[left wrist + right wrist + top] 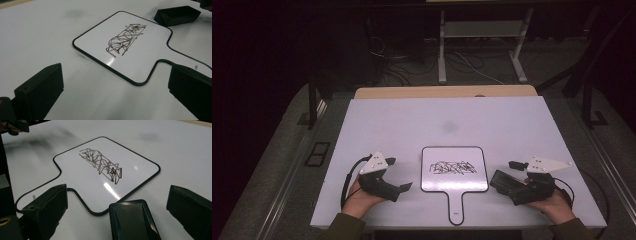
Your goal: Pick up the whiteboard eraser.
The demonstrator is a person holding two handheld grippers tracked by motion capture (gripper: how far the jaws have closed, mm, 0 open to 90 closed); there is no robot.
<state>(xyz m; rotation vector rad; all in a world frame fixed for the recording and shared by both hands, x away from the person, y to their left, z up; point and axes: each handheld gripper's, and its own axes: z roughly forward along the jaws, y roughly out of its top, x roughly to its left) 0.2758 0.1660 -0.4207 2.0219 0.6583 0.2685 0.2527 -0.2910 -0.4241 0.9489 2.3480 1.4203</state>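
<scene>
Right claw (117, 207) spread, black eraser (132, 220) between its jaws, scribbled whiteboard (100, 175) just beyond

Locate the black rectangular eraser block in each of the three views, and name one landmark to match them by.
High view: black rectangular eraser block lies at lower right on the white table, just right of the board, by the right gripper.
Left gripper view: at the top right corner, beyond the board.
Right gripper view: at bottom centre, between the open jaws, which stand clear of it.
Shared landmark: the dark scribble on the white handled board.
</scene>
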